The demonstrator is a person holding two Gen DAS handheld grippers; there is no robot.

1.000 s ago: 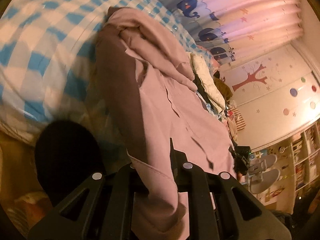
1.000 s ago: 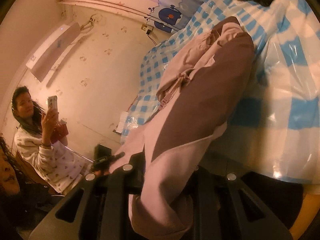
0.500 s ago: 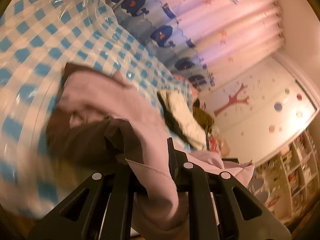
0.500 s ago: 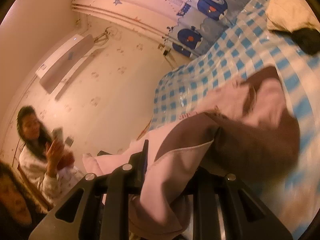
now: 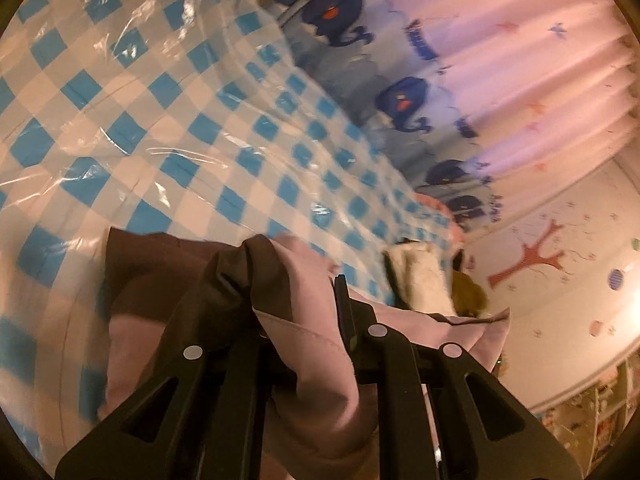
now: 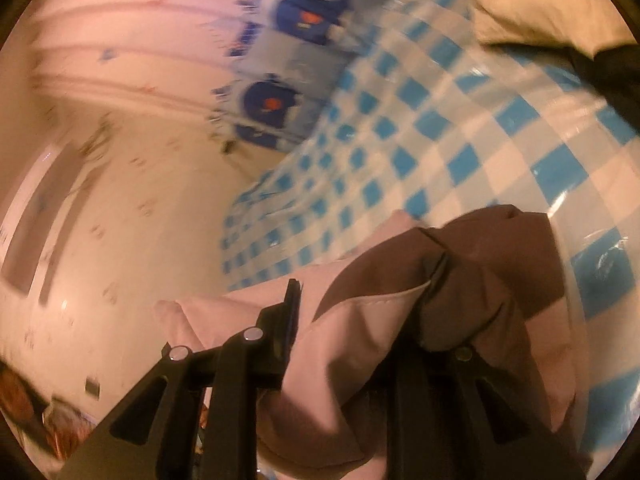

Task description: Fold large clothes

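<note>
While both tools are gripping cloth, the large pink garment with a brown lining (image 5: pixel 308 312) is hanging bunched just above the blue-and-white checked, plastic-covered bed (image 5: pixel 168 112), its lower part seemingly touching the sheet. The left gripper (image 5: pixel 296 320) is pinching a pink hem edge tight between its black fingers, and the right gripper (image 6: pixel 360 312) is clamping another edge (image 6: pixel 372 308) the same way. Judging by this, a fold is being carried across the bed. Next, both edges are needing to be laid down level and aligned before either grip is loosened.
</note>
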